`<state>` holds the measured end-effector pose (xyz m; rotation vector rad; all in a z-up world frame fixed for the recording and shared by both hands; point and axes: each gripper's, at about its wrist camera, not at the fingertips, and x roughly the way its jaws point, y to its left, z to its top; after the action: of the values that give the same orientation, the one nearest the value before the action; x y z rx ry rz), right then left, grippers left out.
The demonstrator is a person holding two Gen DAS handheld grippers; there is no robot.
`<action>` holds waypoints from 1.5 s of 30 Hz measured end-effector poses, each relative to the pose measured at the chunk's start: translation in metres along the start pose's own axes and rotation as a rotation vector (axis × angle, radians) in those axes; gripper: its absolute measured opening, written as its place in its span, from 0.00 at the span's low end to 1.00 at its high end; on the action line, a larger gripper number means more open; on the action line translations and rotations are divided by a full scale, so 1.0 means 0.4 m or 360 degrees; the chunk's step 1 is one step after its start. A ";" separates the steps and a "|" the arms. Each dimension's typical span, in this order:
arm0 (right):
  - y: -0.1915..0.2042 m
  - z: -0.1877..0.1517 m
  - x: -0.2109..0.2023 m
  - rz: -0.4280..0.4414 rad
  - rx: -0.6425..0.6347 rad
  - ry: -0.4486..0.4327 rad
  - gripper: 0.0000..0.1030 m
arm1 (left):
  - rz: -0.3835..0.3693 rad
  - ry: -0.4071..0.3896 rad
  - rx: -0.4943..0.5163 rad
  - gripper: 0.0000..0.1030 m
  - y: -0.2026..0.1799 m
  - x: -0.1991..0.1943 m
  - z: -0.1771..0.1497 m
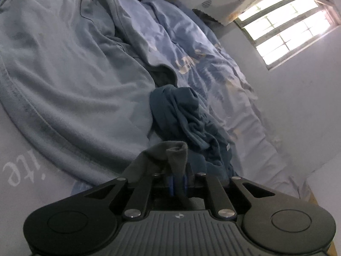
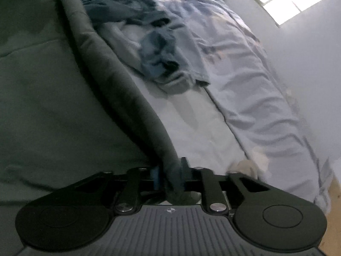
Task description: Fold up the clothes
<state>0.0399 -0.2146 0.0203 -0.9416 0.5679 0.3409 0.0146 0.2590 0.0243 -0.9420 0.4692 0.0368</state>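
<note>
Low in both wrist views, we see each pair of tongs clamped on the same dark grey garment. The left gripper pinches a bunched corner at bottom centre of its frame; the right gripper bites a rolled edge that runs up toward the upper left of its frame, with the cloth spread wide across the left half.

Both bites look shallow to us, taken on rolled rather than flat fabric, so a sharp pull could slip a corner free and spoil the fold. The crumpled dark blue garment lies just beyond the left tongs at frame centre, and a low sweep could drag it along. The pale blue garment fills the left of that view, on the bed sheet; we judge a fold laid there would land uneven.
</note>
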 end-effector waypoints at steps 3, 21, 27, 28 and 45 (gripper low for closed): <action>-0.047 0.001 0.029 -0.0024 0.0151 -0.0004 0.44 | -0.0069 -0.0052 -0.0035 0.08 0.012 -0.012 0.003; 0.020 0.043 -0.229 -0.0055 0.0661 -0.0295 0.48 | -0.0459 -0.0148 -0.0083 0.59 0.078 -0.298 0.029; 0.089 0.062 -0.347 0.0058 0.0883 -0.0464 0.48 | -0.0362 -0.0044 -0.0089 0.60 0.144 -0.421 -0.027; 0.100 0.065 -0.367 0.0077 0.0919 -0.0493 0.48 | -0.0346 -0.0027 -0.0090 0.60 0.156 -0.442 -0.037; 0.282 0.183 -0.503 0.0370 0.1086 -0.0753 0.62 | -0.0082 0.0225 -0.0109 0.60 0.270 -0.493 -0.147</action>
<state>-0.1568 -0.0976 0.0988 -0.1215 0.3148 0.5166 -0.2096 0.3109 -0.0085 -1.0277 0.5767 -0.0611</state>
